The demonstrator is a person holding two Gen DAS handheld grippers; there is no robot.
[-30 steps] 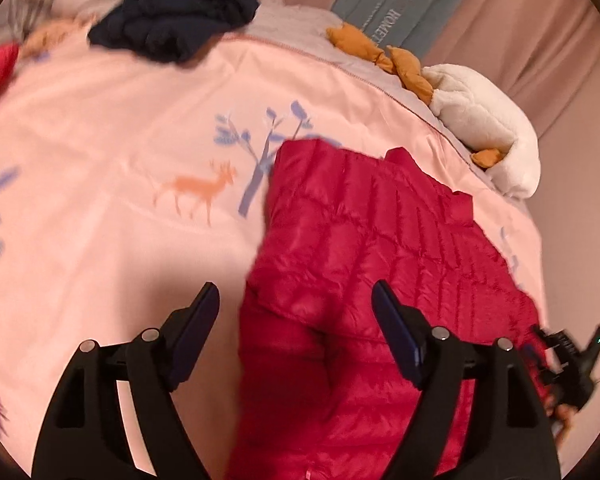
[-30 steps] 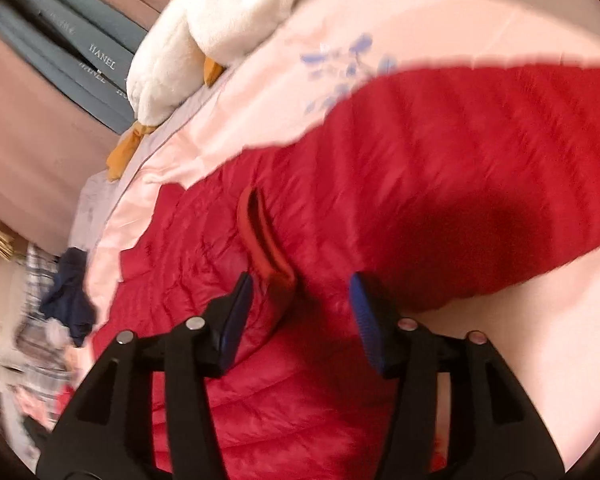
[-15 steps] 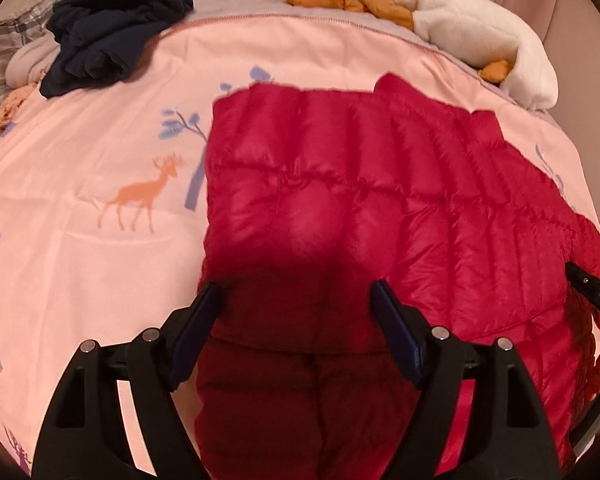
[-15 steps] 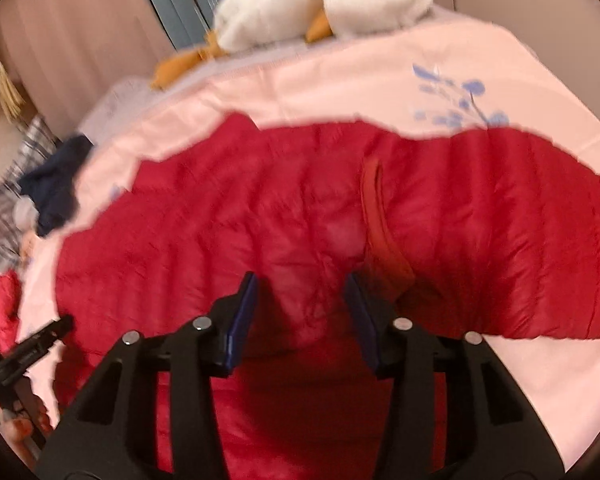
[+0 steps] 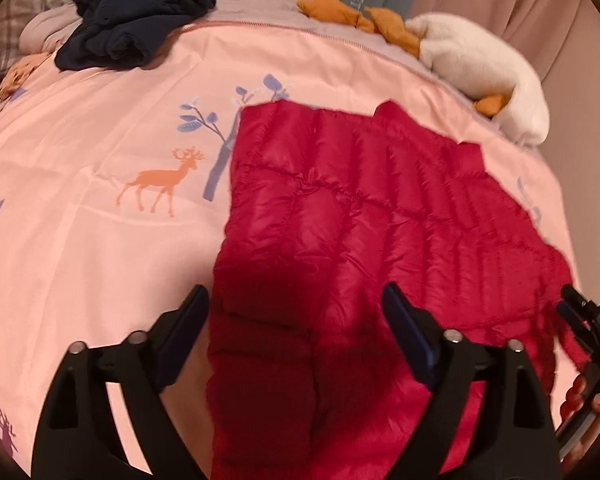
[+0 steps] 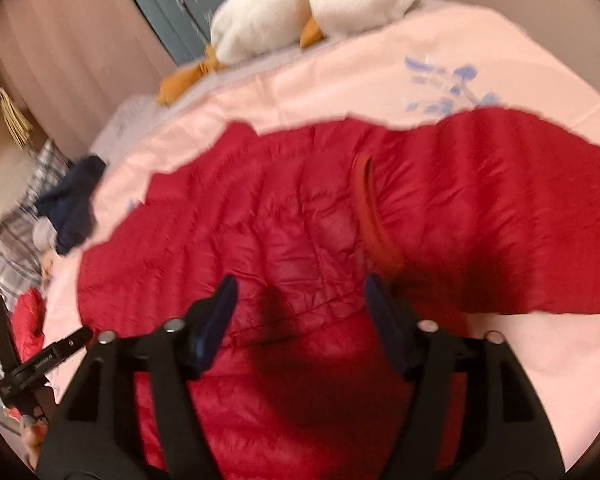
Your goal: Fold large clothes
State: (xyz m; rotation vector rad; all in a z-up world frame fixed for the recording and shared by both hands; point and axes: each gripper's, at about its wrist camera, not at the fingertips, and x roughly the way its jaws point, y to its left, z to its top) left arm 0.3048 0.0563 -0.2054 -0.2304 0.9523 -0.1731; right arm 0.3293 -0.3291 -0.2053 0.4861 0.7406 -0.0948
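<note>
A red quilted down jacket lies spread flat on the pink bedspread. My left gripper is open and empty, hovering over the jacket's near left part. In the right wrist view the same jacket fills the middle, with its orange-red collar standing up. My right gripper is open and empty above the jacket, just left of the collar. The right gripper also shows at the right edge of the left wrist view.
A dark navy garment lies bunched at the far left of the bed. A white plush goose with orange feet lies at the far right. Plaid cloth and another red item lie at the left.
Both grippers have shifted over the jacket, which lies in the same place. The right view has swung so the collar now sits to the right of the jaws. Both stayed open.
</note>
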